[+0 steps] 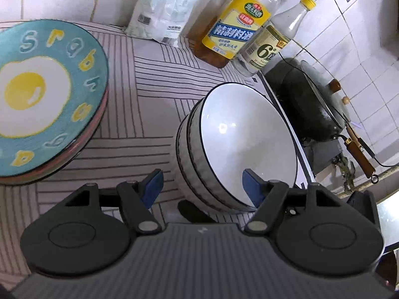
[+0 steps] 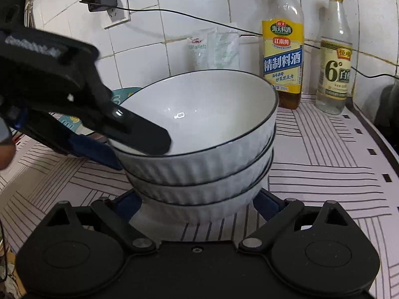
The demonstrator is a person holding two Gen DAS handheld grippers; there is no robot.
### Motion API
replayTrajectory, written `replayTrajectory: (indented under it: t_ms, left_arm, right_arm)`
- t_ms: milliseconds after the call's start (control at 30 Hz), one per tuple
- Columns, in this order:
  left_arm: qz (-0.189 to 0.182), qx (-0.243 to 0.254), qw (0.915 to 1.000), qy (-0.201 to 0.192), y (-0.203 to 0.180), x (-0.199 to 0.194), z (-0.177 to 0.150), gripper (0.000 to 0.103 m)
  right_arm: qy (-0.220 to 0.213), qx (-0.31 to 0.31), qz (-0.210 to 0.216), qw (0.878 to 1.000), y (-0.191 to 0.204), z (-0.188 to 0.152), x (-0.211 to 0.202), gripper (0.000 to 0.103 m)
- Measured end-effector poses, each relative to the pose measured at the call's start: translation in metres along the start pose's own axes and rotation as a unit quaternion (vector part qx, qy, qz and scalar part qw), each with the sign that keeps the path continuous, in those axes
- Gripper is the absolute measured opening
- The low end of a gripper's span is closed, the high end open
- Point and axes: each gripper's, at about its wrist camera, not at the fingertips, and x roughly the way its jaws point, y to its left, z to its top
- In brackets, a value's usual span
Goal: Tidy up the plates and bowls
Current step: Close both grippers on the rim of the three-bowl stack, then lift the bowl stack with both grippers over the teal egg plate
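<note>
A stack of three white ribbed bowls (image 1: 237, 149) with dark rims stands on the striped counter; it also shows in the right wrist view (image 2: 199, 154). My left gripper (image 1: 203, 186) is open, one finger inside the top bowl and one outside its rim, astride the wall without gripping it. It shows in the right wrist view (image 2: 139, 147) over the bowl's left edge. My right gripper (image 2: 197, 204) is open, its fingers either side of the bottom bowl's base. A stack of plates topped by a teal fried-egg plate (image 1: 45, 99) sits to the left.
Two bottles (image 2: 283, 57) (image 2: 334, 57) and a plastic bag (image 1: 164, 7) stand by the tiled wall. A dark wok (image 1: 311, 99) with a wooden handle sits on a stove beyond the counter's right edge. A charger (image 2: 102, 1) and cable hang on the wall.
</note>
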Motion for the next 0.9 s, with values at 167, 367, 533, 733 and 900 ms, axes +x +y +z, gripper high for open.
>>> replayTrajectory:
  t_ms: [167, 367, 533, 733, 900]
  left_arm:
    - [-0.016, -0.010, 0.9998, 0.004, 0.006, 0.013, 0.002, 0.059]
    - [-0.003, -0.022, 0.9997, -0.006, 0.008, 0.015, 0.004, 0.049]
    - [-0.001, -0.037, 0.9993, -0.010, 0.012, 0.015, 0.005, 0.047]
    - [0.014, -0.023, 0.9994, -0.022, 0.006, 0.015, 0.001, 0.048]
    - [0.002, -0.004, 0.9997, -0.024, 0.003, 0.004, 0.004, 0.048]
  right_arm:
    - [0.004, 0.000, 0.013, 1.000, -0.003, 0.002, 0.008, 0.100]
    - [0.009, -0.003, 0.027, 1.000, -0.006, 0.005, 0.014, 0.101]
    - [0.012, -0.010, 0.042, 0.999, -0.010, 0.009, 0.020, 0.103]
    - [0.018, -0.019, 0.046, 0.999, -0.010, 0.010, 0.021, 0.103]
    - [-0.006, -0.027, 0.031, 0.999, -0.003, 0.006, 0.015, 0.103]
